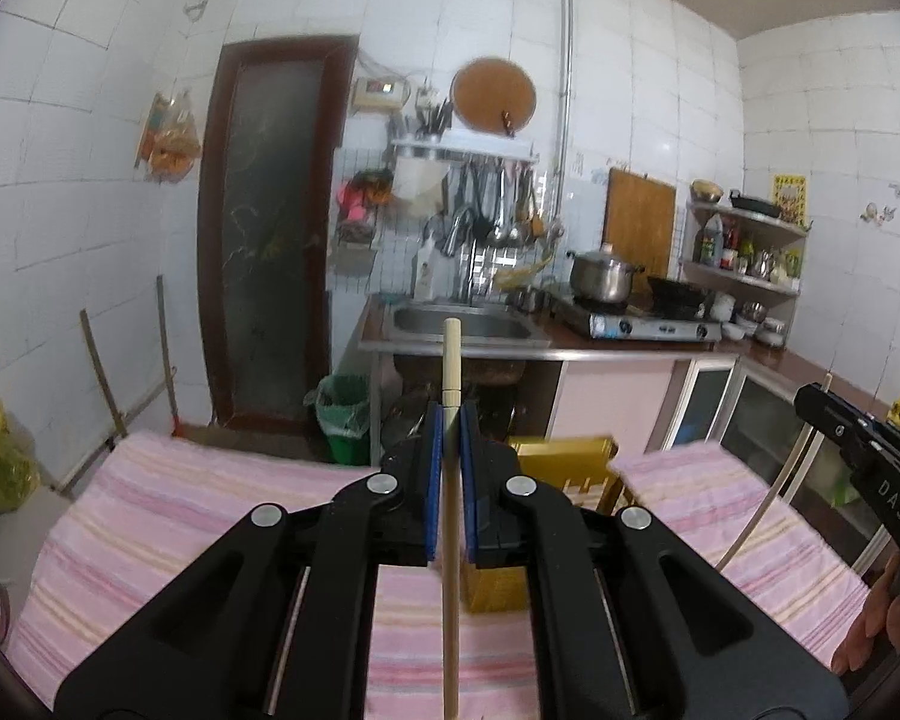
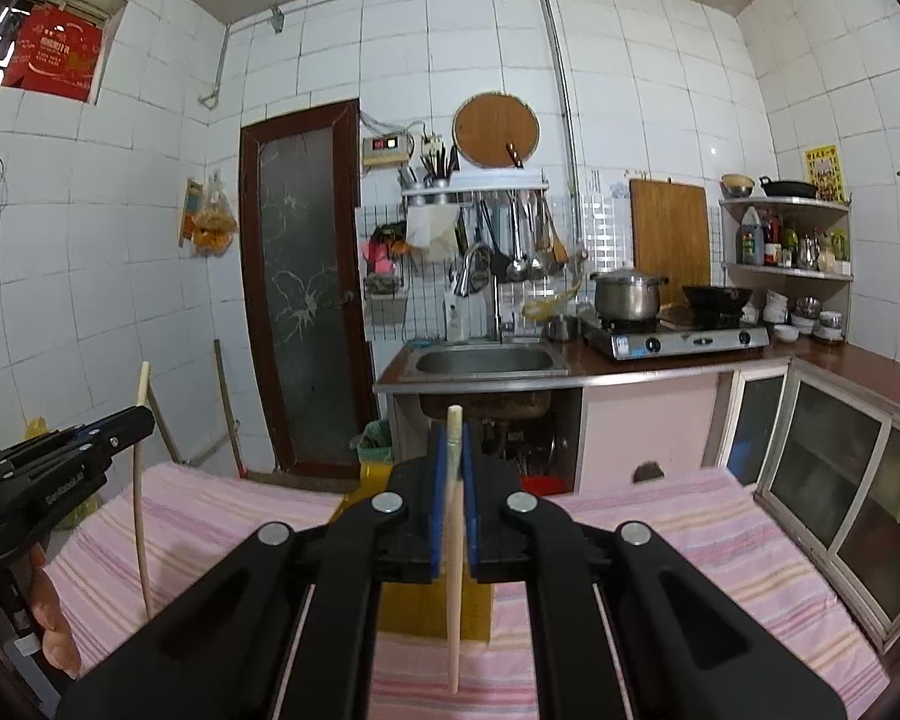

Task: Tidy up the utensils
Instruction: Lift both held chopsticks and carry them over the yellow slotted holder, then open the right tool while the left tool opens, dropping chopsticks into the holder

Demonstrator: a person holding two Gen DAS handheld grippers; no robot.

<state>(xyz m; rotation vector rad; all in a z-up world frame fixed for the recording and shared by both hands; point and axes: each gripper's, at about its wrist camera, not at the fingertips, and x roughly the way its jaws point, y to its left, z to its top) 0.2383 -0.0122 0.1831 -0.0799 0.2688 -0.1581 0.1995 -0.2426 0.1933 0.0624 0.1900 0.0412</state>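
Note:
My left gripper (image 1: 450,420) is shut on a pale wooden chopstick (image 1: 452,360) that stands upright between its blue pads, raised above the pink striped cloth (image 1: 180,516). My right gripper (image 2: 453,441) is shut on a second chopstick (image 2: 455,540), also upright, its lower tip over the cloth (image 2: 690,528). The right gripper shows at the right edge of the left wrist view (image 1: 858,450). The left gripper shows at the left edge of the right wrist view (image 2: 78,456), with its chopstick (image 2: 140,504).
A yellow box (image 1: 564,468) sits in the gap between the two cloth-covered surfaces, below my grippers. Beyond are a sink (image 2: 486,360), a gas stove with a pot (image 2: 630,294) and wok, cabinets at the right, a green bin (image 1: 345,420) and a door.

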